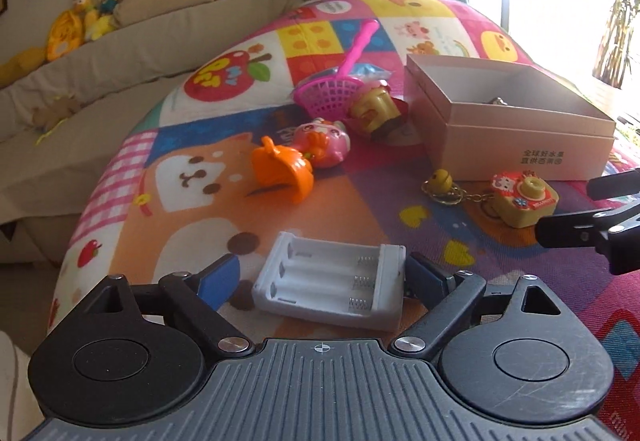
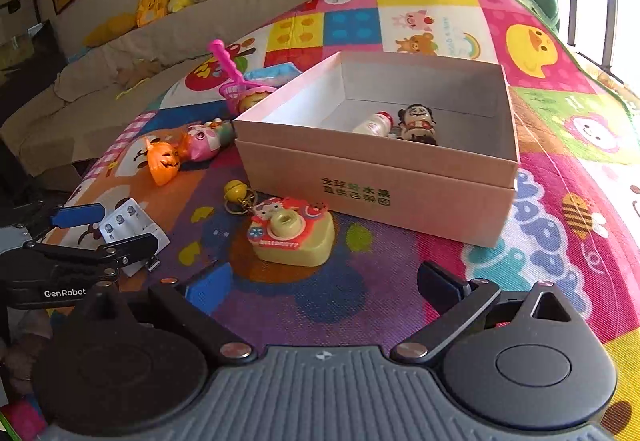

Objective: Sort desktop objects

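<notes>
Left gripper is spread wide around the white battery holder near the mat's front-left edge, not pinching it. Right gripper is released too, just short of the camera keychain (yellow bell attached). Pink box sits mid-mat with a small bottle and figurine inside.

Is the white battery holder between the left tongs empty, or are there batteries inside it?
Empty. The left wrist view shows the battery holder with three bare slots and uncovered springs, no batteries.
</notes>
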`<state>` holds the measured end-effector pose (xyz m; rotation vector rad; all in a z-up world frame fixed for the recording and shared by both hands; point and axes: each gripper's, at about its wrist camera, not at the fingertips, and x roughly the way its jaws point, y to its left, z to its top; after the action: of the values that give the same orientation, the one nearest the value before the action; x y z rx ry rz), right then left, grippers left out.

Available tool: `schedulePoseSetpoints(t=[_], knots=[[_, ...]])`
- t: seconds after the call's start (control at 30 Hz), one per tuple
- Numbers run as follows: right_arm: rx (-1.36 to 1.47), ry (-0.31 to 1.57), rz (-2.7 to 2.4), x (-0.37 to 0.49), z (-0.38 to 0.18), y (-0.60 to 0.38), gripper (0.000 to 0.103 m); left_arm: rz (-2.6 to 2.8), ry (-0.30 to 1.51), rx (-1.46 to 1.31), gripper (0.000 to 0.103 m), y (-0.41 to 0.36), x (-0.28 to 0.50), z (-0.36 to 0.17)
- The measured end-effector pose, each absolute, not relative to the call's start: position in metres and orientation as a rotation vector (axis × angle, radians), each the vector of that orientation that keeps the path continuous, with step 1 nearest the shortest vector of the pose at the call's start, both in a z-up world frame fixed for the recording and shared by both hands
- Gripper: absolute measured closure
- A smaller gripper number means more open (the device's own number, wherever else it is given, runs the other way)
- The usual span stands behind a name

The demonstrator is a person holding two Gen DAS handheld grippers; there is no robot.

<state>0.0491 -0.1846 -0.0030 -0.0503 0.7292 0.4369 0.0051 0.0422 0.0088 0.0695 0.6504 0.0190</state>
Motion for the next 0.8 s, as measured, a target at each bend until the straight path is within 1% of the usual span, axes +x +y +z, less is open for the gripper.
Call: schedulePoseSetpoints(t=[0.1,0.17,0.27,0.3,0.33,0.43,0.5,0.6,0.67,0.8], knots=[[-0.095,0.739,0.430,0.062,-0.007,-0.159,0.004,-0.018,0.651,0.049,0.008,0.046,0.002,0.009],[-0.080,0.769,0.437,0.073,-0.009,-0.152,0.006,-0.035,0.648,0.051,0.007,0.044,0.001,0.009],[-0.103,0.769,0.425,0.077,-0.010,-0.147,0.028,-0.038,0.661,0.045,0.007,0.043,0.004,0.007],[-0.117,0.767,0.420,0.076,-0.008,-0.147,0.041,-0.035,0.666,0.039,0.007,0.044,0.005,0.007],[-0.115,0.774,0.428,0.076,-0.007,-0.149,0.045,-0.034,0.668,0.037,0.007,0.045,0.006,0.007],[-0.100,0.785,0.445,0.066,-0.004,-0.162,0.045,-0.026,0.661,0.053,0.011,0.045,0.008,0.007],[-0.109,0.797,0.450,0.057,-0.002,-0.172,0.045,-0.038,0.659,0.060,0.019,0.042,0.007,0.009],[-0.113,0.789,0.443,0.039,0.008,-0.194,0.045,-0.067,0.639,0.098,0.020,0.032,0.005,0.017],[-0.126,0.734,0.415,0.030,0.025,-0.207,0.046,-0.105,0.603,0.101,0.020,0.023,0.005,0.030],[-0.127,0.530,0.333,0.028,0.086,-0.237,0.046,-0.169,0.471,0.120,0.020,-0.004,0.015,0.070]])
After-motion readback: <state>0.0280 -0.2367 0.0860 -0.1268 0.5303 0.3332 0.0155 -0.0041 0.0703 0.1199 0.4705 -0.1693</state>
